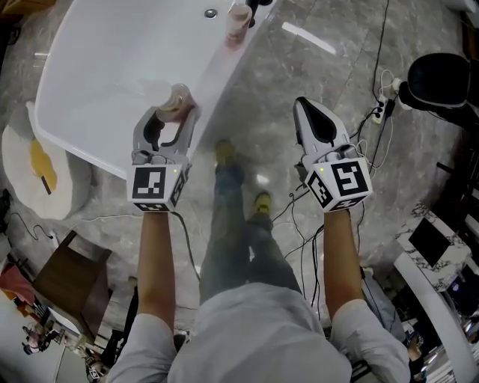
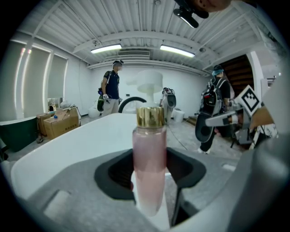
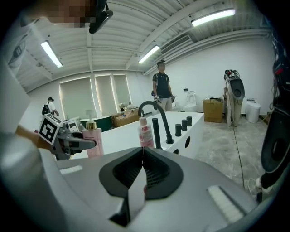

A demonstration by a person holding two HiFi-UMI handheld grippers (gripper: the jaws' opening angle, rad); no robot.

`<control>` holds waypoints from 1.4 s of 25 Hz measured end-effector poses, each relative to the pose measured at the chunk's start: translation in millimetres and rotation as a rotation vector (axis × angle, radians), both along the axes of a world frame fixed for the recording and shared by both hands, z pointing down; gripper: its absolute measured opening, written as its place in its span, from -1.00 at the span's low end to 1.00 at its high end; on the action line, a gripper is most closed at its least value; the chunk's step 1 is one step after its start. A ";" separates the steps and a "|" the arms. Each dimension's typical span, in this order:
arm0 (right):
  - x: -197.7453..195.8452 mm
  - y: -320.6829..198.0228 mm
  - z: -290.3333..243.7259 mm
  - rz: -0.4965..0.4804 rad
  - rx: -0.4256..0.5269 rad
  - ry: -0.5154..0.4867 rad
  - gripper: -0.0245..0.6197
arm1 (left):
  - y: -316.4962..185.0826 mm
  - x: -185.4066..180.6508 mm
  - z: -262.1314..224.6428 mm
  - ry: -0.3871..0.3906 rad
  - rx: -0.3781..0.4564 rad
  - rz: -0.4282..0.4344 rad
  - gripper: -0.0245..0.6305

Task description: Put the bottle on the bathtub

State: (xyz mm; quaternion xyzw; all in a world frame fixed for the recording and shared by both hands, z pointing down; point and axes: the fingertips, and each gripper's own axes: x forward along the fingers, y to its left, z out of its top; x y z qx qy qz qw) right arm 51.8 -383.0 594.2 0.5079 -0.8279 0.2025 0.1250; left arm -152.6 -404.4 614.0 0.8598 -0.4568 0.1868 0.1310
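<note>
A pink bottle [image 1: 177, 99] with a gold cap stands upright between the jaws of my left gripper [image 1: 176, 114], which is shut on it right at the near rim of the white bathtub [image 1: 97, 82]. In the left gripper view the bottle [image 2: 149, 149] fills the middle, with the bathtub [image 2: 77, 145] behind it. My right gripper [image 1: 307, 114] hovers over the floor to the right of the tub, shut with nothing in it. The right gripper view shows its jaws [image 3: 143, 168] pressed together, and the left gripper with the bottle [image 3: 93, 139] off to the left.
A second pink bottle [image 1: 238, 22] stands on the tub rim by the black faucet [image 3: 154, 113]. A round white stand [image 1: 37, 176] sits left of the tub. Cables [image 1: 374, 120] and a black object [image 1: 438, 78] lie on the floor at right. People [image 2: 111, 88] stand in the background.
</note>
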 end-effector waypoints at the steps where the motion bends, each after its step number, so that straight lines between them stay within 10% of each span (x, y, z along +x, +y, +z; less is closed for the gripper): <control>1: -1.9 -3.6 7.2 -0.004 -0.002 0.000 -0.91 | -4.8 0.6 6.8 0.001 -0.004 -0.001 -0.27; 35: -11.6 1.8 53.8 -0.042 -0.038 -0.002 -0.91 | 1.2 13.7 51.5 -0.023 0.055 0.050 -0.27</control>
